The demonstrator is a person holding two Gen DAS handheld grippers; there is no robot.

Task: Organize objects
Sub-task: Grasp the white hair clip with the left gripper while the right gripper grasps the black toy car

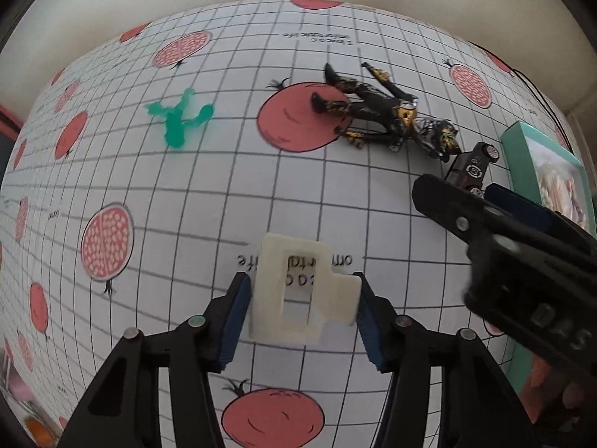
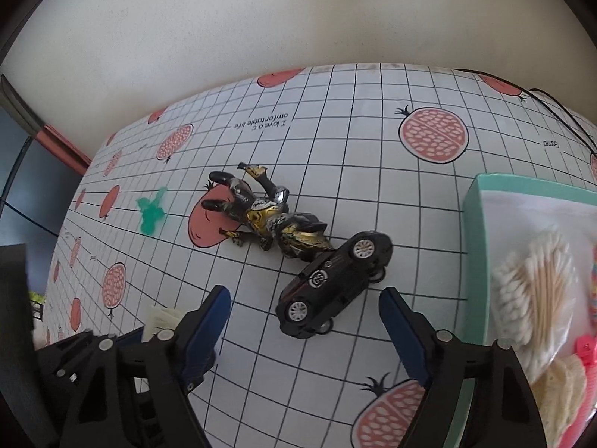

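My left gripper is shut on a white printed frame piece, blue pads pressed to its two sides just above the tablecloth. My right gripper is open, and a black toy car lies tipped on its side between and just past its fingertips. In the left wrist view the right gripper reaches in from the right, next to the car. A black and gold action figure lies flat beyond the car, touching it. Farther left lies a small green figure.
A teal box stands at the right and holds a bag of cotton swabs and pink items. The table wears a grid cloth with red fruit prints. A black cable runs along the far right edge.
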